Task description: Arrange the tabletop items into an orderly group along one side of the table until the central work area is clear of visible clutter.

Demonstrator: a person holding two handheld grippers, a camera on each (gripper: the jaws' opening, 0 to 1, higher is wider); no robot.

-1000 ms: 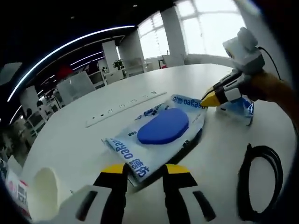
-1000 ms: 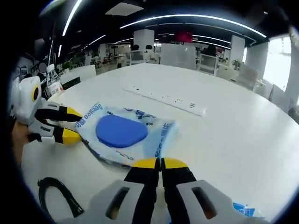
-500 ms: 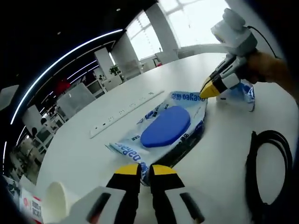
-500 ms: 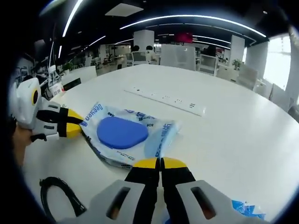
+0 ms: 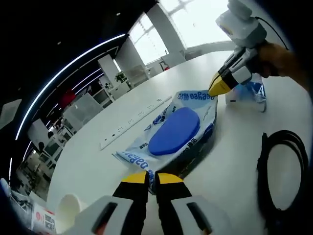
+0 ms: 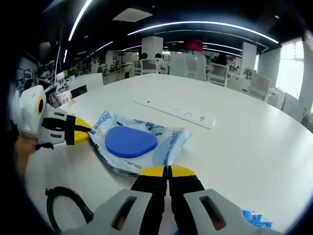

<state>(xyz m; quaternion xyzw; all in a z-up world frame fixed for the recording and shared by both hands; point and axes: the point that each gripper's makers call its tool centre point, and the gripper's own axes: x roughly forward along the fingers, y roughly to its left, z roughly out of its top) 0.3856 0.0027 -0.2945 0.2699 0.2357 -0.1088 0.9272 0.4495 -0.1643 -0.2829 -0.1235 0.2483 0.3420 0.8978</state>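
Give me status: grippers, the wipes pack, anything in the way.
Left hand-held gripper and right hand-held gripper both shut on opposite ends of the wipes pack. Pack mid-table, blue lid up. Black cable coiled beside it; power strip beyond.

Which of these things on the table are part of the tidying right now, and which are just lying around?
In hand:
wipes pack, pinched at opposite ends by left gripper and right gripper

Lying about:
black cable
power strip
small blue packet
white cup

Right gripper (image 6: 168, 171): jaws closed on near edge of wet-wipe pack (image 6: 134, 146). Left gripper (image 6: 84, 131) pinches far corner. Power strip (image 6: 175, 112) beyond; black cable (image 6: 66, 208) lower left.
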